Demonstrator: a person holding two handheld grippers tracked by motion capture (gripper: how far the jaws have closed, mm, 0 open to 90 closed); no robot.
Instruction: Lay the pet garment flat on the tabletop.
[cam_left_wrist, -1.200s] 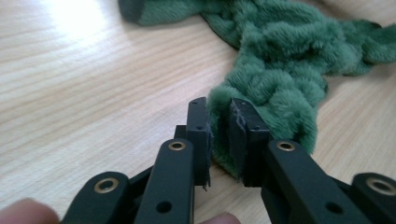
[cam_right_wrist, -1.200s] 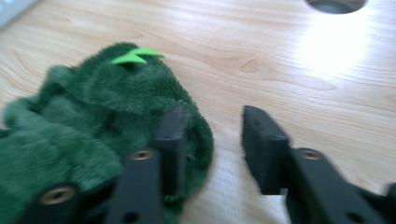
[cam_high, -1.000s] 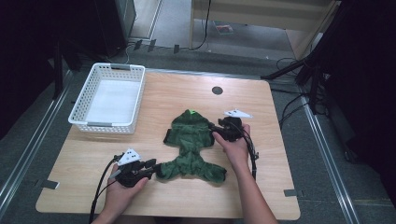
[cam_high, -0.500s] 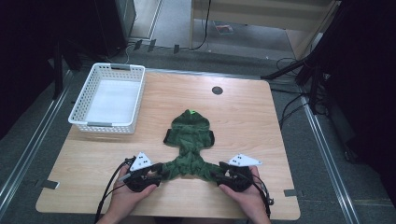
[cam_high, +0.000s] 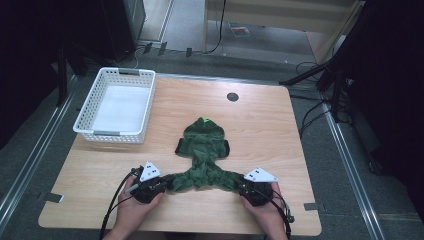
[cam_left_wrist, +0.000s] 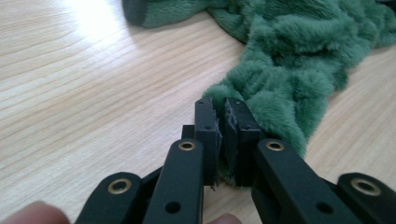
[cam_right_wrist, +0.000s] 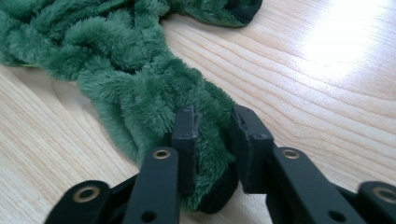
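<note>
— While the wooden table (cam_high: 280, 130) spreads broad under everything, what lies on it?

— My green fleece garment (cam_high: 204, 155) lies at its middle, hood end away from me, the near end pulled out to both sides along the near edge; a white basket (cam_high: 116, 105) stands well apart at the far left corner, and a small dark disc (cam_high: 232, 96) is set in the top beyond the hood

— And your claws?

— My left gripper (cam_left_wrist: 220, 126) has its jaws pressed nearly together on the left tip of the fleece, only a thin fold between the pads; my right gripper (cam_right_wrist: 212, 130) bites the right tip, jaws a little apart with a thick wad of pile and a black hem packed between them; in the high view both sit low by the near edge, left (cam_high: 161, 184) and right (cam_high: 243, 186), each in a hand
</note>
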